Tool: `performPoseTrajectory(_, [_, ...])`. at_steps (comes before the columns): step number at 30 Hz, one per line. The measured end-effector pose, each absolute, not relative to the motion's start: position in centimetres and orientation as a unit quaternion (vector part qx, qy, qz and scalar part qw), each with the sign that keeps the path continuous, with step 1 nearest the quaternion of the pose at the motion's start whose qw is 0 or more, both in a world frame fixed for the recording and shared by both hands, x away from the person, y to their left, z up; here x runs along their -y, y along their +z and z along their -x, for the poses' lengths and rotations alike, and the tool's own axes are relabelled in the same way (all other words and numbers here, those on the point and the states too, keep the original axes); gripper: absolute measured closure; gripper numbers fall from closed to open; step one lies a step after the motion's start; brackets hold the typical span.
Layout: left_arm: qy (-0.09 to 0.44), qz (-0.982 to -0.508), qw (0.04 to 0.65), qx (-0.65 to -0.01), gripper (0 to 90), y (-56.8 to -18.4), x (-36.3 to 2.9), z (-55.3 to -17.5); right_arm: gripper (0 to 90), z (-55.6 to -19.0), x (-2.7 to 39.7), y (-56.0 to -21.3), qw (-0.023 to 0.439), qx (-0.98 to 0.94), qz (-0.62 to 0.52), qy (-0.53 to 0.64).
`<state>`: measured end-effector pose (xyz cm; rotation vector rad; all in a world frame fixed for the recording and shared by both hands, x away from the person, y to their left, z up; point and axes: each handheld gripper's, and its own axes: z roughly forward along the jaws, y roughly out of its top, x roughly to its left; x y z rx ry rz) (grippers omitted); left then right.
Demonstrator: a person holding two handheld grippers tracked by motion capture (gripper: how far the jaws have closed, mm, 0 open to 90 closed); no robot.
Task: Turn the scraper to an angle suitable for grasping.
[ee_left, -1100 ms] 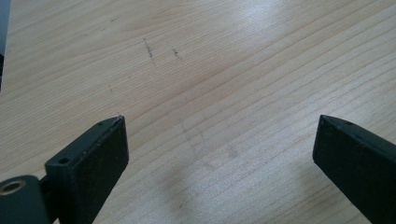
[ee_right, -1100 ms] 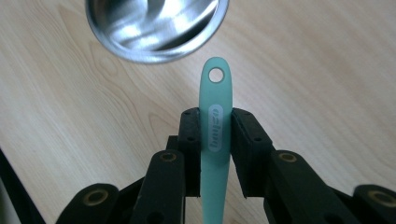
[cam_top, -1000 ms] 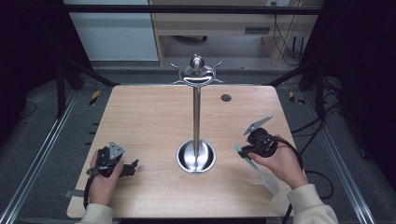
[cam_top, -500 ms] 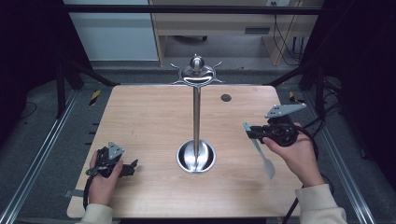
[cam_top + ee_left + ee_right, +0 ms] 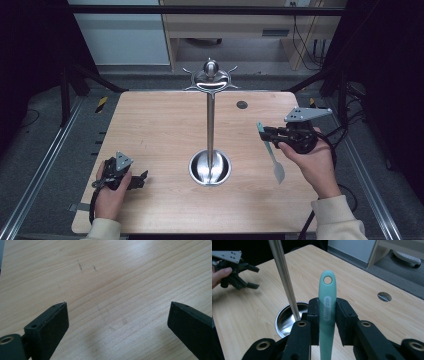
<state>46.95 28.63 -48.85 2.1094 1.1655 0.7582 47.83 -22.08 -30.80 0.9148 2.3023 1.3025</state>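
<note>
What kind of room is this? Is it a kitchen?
Probably not a kitchen; more likely a lab or workshop. The wooden table sits inside a dark metal frame, cables hang by a desk behind, and a metal hanging stand rises from the tabletop.

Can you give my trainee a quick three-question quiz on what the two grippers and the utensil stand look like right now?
1. True or false: the right gripper is shut on the teal handle of a spatula.
2. Which way does the hanging hole at the handle's end point from the jaws? A) outward past the jaw tips B) back toward the hand C) it is hidden
3. What does the left gripper hold between its jaws above the wooden table?

Key
1. True; both pads press the handle.
2. A; in the high view the blade hangs below the gripper.
3. Nothing; its jaws stand wide apart over bare wood, left of the steel stand.
</note>
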Motion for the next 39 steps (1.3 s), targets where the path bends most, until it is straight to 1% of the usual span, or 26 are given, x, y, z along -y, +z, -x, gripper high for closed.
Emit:
performPoseTrajectory(12, [0.286,-0.795,0.304,-0.44,3.3,-48.9,-28.6,-47.0,74.4,-48.0,22.4,-30.0,0.172,-0.791,-0.325,0.49])
performPoseTrajectory(25, [0.286,-0.795,0.305,-0.439,3.4,-48.8,-28.7,-47.0,74.4,-47.5,21.5,-29.2,0.173,-0.787,-0.314,0.502])
performPoseTrajectory(39, [0.292,-0.785,0.31,-0.45,3.3,-48.5,-29.3,-46.9,74.4,-47.4,21.6,-27.2,0.183,-0.768,-0.312,0.528])
